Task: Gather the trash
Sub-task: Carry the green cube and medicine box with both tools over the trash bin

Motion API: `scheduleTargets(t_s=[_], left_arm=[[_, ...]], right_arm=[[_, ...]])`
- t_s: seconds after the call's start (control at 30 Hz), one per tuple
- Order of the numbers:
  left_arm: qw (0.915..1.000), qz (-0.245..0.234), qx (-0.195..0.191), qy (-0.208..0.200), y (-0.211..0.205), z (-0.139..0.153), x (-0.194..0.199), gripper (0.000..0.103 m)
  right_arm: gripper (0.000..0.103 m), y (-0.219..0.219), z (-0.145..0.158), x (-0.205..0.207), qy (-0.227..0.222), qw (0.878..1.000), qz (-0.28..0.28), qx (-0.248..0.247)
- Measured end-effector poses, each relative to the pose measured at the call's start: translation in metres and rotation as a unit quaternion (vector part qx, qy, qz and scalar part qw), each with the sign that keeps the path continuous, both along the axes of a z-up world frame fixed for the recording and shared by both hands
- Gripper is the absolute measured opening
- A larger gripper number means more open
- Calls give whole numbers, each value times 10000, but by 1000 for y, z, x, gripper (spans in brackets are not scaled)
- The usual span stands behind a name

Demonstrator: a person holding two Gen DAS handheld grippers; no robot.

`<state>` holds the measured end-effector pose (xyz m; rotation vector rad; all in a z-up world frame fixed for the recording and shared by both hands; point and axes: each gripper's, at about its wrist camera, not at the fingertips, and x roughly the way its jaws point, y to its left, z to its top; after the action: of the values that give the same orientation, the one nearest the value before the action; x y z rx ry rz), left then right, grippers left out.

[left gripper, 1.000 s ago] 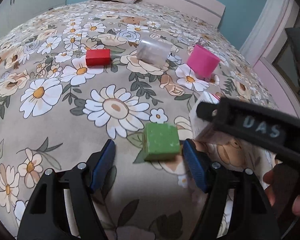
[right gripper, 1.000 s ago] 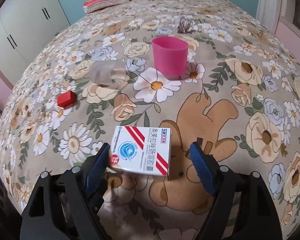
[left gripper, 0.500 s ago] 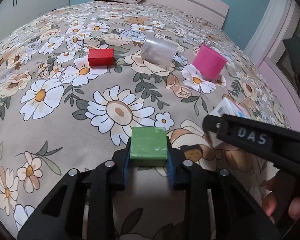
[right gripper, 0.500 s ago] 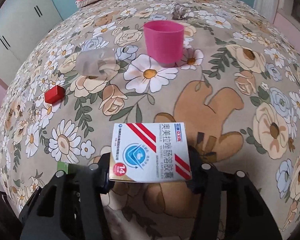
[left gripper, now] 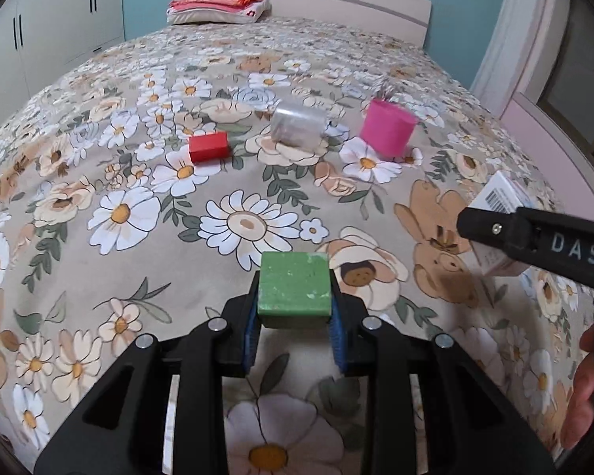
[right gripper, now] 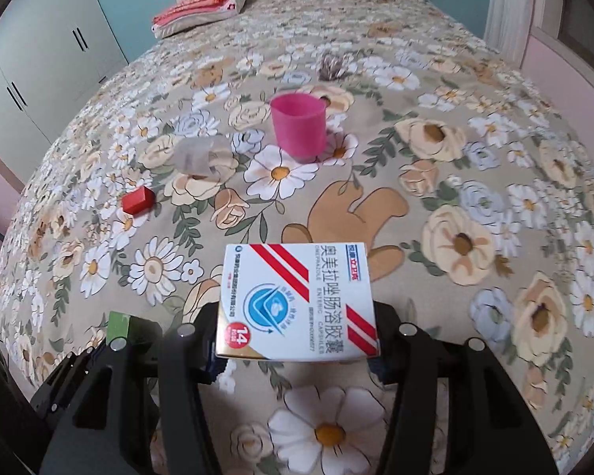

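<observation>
My left gripper [left gripper: 294, 326] is shut on a green block [left gripper: 294, 288], held a little above the flowered bedspread. In the right wrist view my right gripper [right gripper: 297, 340] is shut on a white medicine box [right gripper: 297, 301] with red stripes, also lifted off the bed. That box [left gripper: 499, 213] and the right gripper's black finger show at the right edge of the left wrist view, with part of a hand below. The green block [right gripper: 118, 324] peeks in at the lower left of the right wrist view.
Farther up the bed lie a red block [left gripper: 208, 146], a clear plastic cup on its side [left gripper: 297, 124], a pink cup [left gripper: 388, 130] and a crumpled wrapper [right gripper: 332, 65]. Folded bedding [left gripper: 217, 6] sits by the headboard. White wardrobes [left gripper: 51, 27] stand left.
Both grippers closed from open, the left on the green block and the right on the medicine box, and both then rose off the bedspread with their loads.
</observation>
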<state>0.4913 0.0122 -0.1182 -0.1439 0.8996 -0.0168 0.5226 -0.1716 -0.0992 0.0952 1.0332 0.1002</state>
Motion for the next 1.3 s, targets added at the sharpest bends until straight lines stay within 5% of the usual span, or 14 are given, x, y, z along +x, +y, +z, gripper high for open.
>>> scheduleTargets(t_s=[0.6, 1.3], left_arm=[[9980, -179, 350, -500, -3, 100, -85, 30], [9877, -597, 528, -1342, -5, 211, -227, 30]], right_arm=[[56, -16, 92, -101, -698, 9974, -5, -154], [56, -23, 180, -250, -1598, 9866, 122, -295]])
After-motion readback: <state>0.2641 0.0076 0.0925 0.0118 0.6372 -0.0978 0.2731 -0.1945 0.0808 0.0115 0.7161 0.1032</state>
